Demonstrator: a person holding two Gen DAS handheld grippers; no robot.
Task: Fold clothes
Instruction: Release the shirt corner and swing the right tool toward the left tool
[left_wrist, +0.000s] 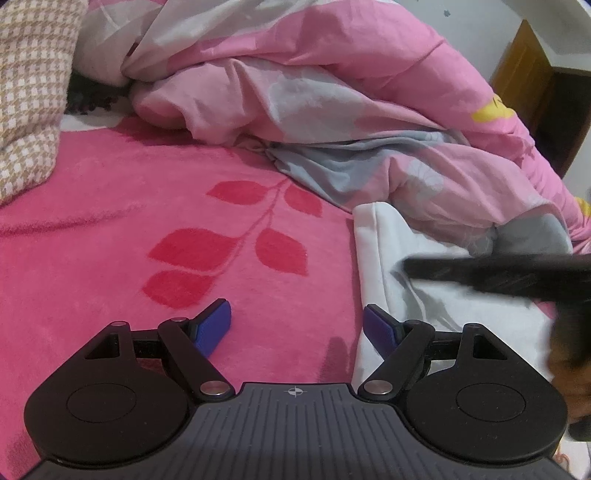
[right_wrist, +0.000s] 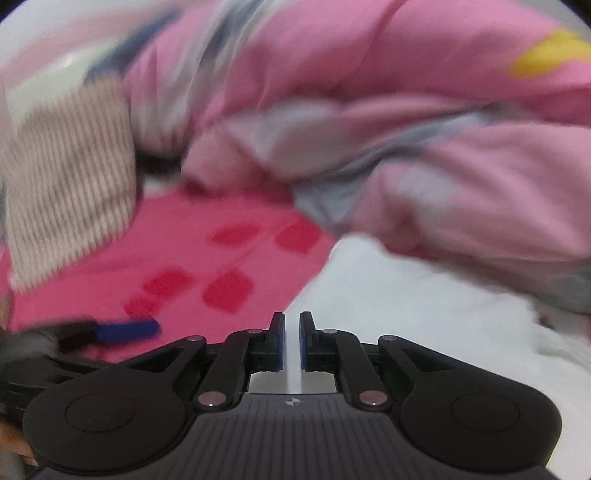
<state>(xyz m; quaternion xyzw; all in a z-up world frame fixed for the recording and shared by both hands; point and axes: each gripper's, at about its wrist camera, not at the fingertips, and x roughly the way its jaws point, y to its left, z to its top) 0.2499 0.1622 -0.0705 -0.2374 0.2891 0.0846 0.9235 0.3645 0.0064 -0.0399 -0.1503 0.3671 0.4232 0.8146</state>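
White garment, folded edge smooth, flat on pink blanket

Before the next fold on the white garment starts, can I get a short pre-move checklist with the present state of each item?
1. Left tool open, nothing between its blue pads: ok.
2. Right tool clear of cloth: ok; only a narrow gap, nothing seen in it.
3. White cloth garment lying on the pink fleece blanket with red leaf print: ok.
4. Garment free of the pink and grey quilt: not ok; the quilt reaches its far edge.
5. Garment's full outline visible: cannot tell; the right wrist view is blurred.
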